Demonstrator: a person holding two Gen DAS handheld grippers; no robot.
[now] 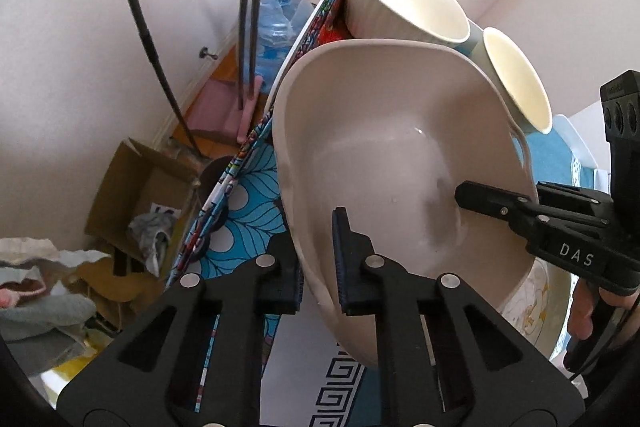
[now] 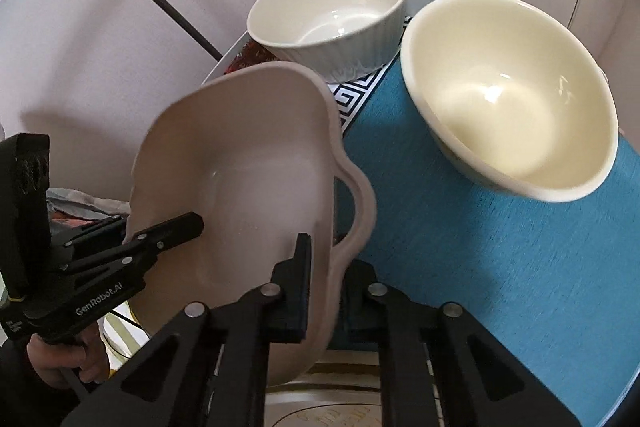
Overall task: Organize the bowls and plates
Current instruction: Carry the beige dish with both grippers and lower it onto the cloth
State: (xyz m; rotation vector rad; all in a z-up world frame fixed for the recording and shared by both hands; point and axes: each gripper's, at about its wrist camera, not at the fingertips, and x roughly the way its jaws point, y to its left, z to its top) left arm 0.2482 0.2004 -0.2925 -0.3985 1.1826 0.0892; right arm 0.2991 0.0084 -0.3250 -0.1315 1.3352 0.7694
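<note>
A beige handled dish (image 1: 400, 163), oval with a loop handle on its rim, is held tilted above the counter (image 2: 500, 267) by both grippers. The left gripper (image 1: 318, 267) pinches the dish's near wall, one finger inside the basin and one outside; the right gripper (image 2: 324, 287) pinches the opposite wall beside the handle in the same way. In the left wrist view the right gripper enters from the right, its finger lying inside the basin. On the counter beyond the dish, a white ribbed bowl (image 2: 332, 19) stands on a Greek-key patterned cloth (image 2: 356, 91), and a cream bowl (image 2: 512, 95) rests just beside it on a blue mat (image 2: 480, 247). A cardboard box (image 1: 144, 191) and a water jug (image 1: 280, 23) sit on the floor.
</note>
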